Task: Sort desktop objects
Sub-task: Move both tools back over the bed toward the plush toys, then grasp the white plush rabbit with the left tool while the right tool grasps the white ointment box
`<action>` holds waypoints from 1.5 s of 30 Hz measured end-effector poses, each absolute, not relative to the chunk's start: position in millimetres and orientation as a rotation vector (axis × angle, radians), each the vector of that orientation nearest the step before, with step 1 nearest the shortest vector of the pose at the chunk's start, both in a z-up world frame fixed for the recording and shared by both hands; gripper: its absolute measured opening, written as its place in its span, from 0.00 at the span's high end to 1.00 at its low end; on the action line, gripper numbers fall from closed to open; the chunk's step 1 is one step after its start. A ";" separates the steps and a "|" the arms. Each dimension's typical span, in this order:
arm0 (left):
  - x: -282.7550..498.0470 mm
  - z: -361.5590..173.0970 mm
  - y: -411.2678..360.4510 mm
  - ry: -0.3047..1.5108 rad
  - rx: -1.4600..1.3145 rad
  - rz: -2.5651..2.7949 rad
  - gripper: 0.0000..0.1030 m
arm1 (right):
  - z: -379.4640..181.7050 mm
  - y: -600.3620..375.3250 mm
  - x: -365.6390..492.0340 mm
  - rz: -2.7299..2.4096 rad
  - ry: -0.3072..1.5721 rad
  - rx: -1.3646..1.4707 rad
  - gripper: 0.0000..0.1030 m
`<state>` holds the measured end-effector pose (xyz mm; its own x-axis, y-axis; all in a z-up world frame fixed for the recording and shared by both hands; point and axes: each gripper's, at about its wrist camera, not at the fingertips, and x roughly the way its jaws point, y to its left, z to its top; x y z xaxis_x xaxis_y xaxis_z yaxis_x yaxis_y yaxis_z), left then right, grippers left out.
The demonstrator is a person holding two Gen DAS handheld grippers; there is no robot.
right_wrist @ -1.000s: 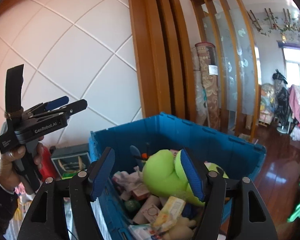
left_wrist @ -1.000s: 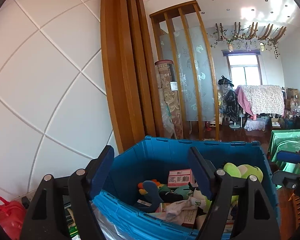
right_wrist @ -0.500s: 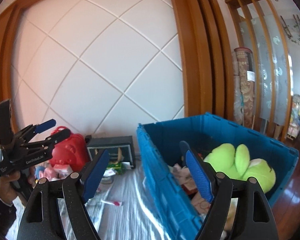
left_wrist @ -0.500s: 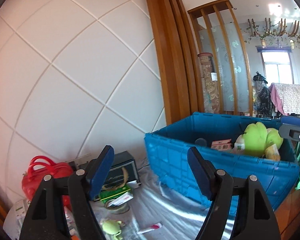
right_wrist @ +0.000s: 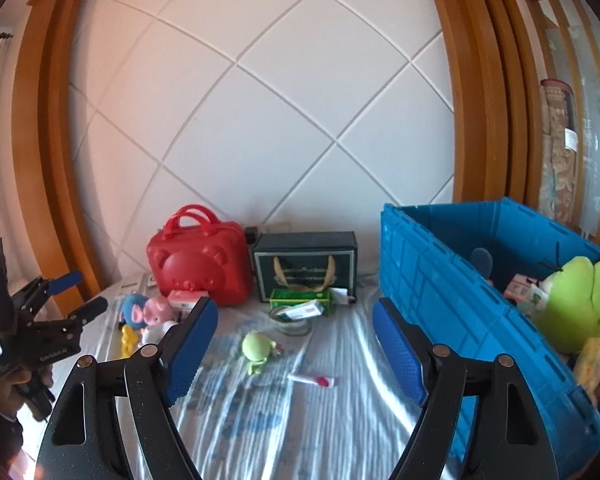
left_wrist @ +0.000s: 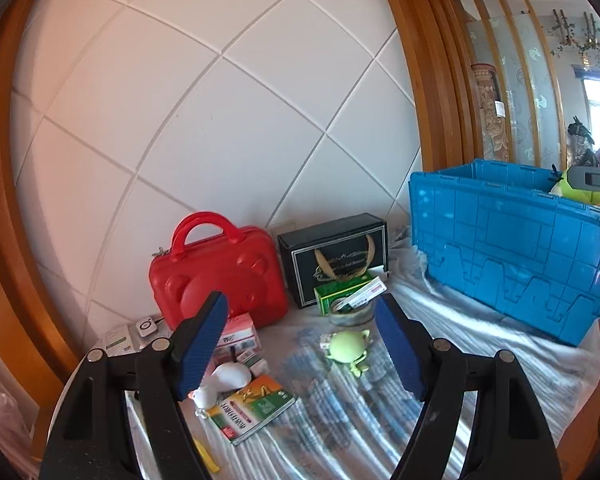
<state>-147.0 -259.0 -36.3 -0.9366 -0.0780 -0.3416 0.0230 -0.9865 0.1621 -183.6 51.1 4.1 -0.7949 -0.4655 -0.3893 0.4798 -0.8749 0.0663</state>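
Two hand-held grippers are in view, both with jaws apart and nothing between the pads. Left hand-held gripper (left_wrist: 300,344) hangs over the cloth-covered counter (left_wrist: 480,344), released. Right hand-held gripper (right_wrist: 292,344) is likewise released, beside the blue crate (right_wrist: 432,280). A green round toy (right_wrist: 257,347) lies on the counter ahead of both, near a pink-tipped tube (right_wrist: 312,380). Behind it stand a tape roll (right_wrist: 294,322), a green box (right_wrist: 300,299), a black gift box (right_wrist: 306,264) and a red case (right_wrist: 198,258) against the wall. The crate holds a green plush (right_wrist: 580,304) among other items.
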 end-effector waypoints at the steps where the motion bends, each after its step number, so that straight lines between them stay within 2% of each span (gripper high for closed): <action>1: -147.7 -42.4 -266.9 -0.249 0.564 -3.015 0.27 | 0.0 45.5 -185.2 -2.571 0.054 0.556 0.22; 7: -151.4 -74.3 -303.6 -0.297 0.672 -2.919 0.27 | -29.0 9.5 -213.0 -2.480 0.100 0.635 0.22; 15: -172.7 -112.8 -342.4 -0.213 0.783 -2.834 0.27 | -63.9 -24.3 -281.3 -2.383 0.190 0.750 0.22; 22: -227.3 -156.6 -383.8 -0.147 0.906 -2.822 0.27 | -108.8 -56.5 -351.6 -2.305 0.184 0.887 0.22; 31: -311.0 -229.9 -451.2 -0.159 1.155 -2.866 0.27 | -162.0 -93.5 -426.9 -2.267 0.211 1.023 0.22; 34: -323.2 -250.3 -462.9 -0.165 1.212 -2.862 0.30 | -175.5 -101.4 -442.4 -2.260 0.209 1.057 0.22; 40: -333.0 -283.3 -465.3 -0.206 1.340 -2.824 0.30 | -201.9 -121.2 -467.6 -2.244 0.244 1.118 0.22; 43: -335.0 -287.0 -475.1 -0.082 1.348 -2.837 0.30 | -207.4 -129.5 -482.0 -2.249 0.324 1.112 0.22; 45: -336.8 -286.8 -479.8 -0.026 1.347 -2.848 0.37 | -205.6 -135.2 -495.2 -2.267 0.403 1.075 0.22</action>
<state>-336.8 -479.8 -286.8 -0.6341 0.0007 -0.7732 -0.0150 -0.9998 0.0115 -495.2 -135.2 -205.6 -0.4983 -0.3820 -0.7784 0.6269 -0.7788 -0.0191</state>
